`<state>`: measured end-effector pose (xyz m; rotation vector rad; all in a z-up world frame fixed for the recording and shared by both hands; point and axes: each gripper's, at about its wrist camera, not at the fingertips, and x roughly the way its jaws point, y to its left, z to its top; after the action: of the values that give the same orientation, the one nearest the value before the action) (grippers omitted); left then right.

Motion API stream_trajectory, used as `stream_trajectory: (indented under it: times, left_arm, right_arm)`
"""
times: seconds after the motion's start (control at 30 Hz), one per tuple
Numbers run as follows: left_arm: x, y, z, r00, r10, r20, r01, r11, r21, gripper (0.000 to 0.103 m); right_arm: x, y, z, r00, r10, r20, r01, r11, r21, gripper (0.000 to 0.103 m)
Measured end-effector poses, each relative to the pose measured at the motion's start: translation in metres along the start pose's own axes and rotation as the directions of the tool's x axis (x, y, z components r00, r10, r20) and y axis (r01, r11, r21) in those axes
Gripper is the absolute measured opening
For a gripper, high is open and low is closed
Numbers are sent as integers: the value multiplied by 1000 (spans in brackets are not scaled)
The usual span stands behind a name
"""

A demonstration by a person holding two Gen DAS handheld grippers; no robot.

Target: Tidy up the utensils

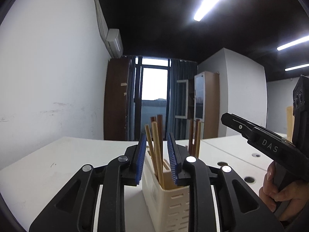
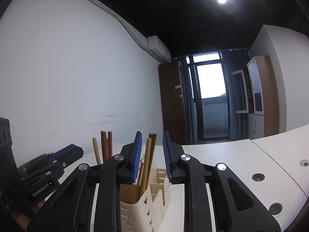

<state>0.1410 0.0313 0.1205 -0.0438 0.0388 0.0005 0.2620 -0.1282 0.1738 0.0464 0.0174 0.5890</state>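
- Standing upright in the holder (image 1: 166, 197), the light chopsticks (image 1: 155, 150) rise at 12 o'clock between the left hand-held gripper (image 1: 156, 160) pads, jaws parted, no visible pinch.
- Right hand-held gripper (image 2: 150, 158), also spread, has chopsticks (image 2: 147, 160) just ahead between its pads.
- Holder sits on the tabletop (image 1: 58, 164); each gripper is equally near.
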Motion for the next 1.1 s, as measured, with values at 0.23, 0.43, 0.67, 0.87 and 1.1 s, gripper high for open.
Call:
stream_trajectory:
  times: [0.23,0.43,0.67,0.87,1.1]
  left_arm:
    - [-8,-6,1,998,-10,-66,10,1000,9,38]
    - [-9,-1,-3,991,-9,-134,10,1000,6,47]
    - [-17,7,-6,985,6,-173,-7,1000,-7,59]
    - [-26,3,-13,977,-10,-211,13,1000,17,67]
    - [-43,-8,-25,972,-13,-236,24,999,40,77]
  right_arm:
    - [-8,-4,-10,999,-30,-45,29,999,-15,28]
    - [-16,-2,-15,997,-36,-72,33,999,-39,35]
    - [-26,4,-25,992,-47,-121,39,997,-73,44]
    - [-45,16,-35,984,-51,-173,39,996,-74,50]
    - [-57,13,-55,966,-61,-250,50,998,-47,57]
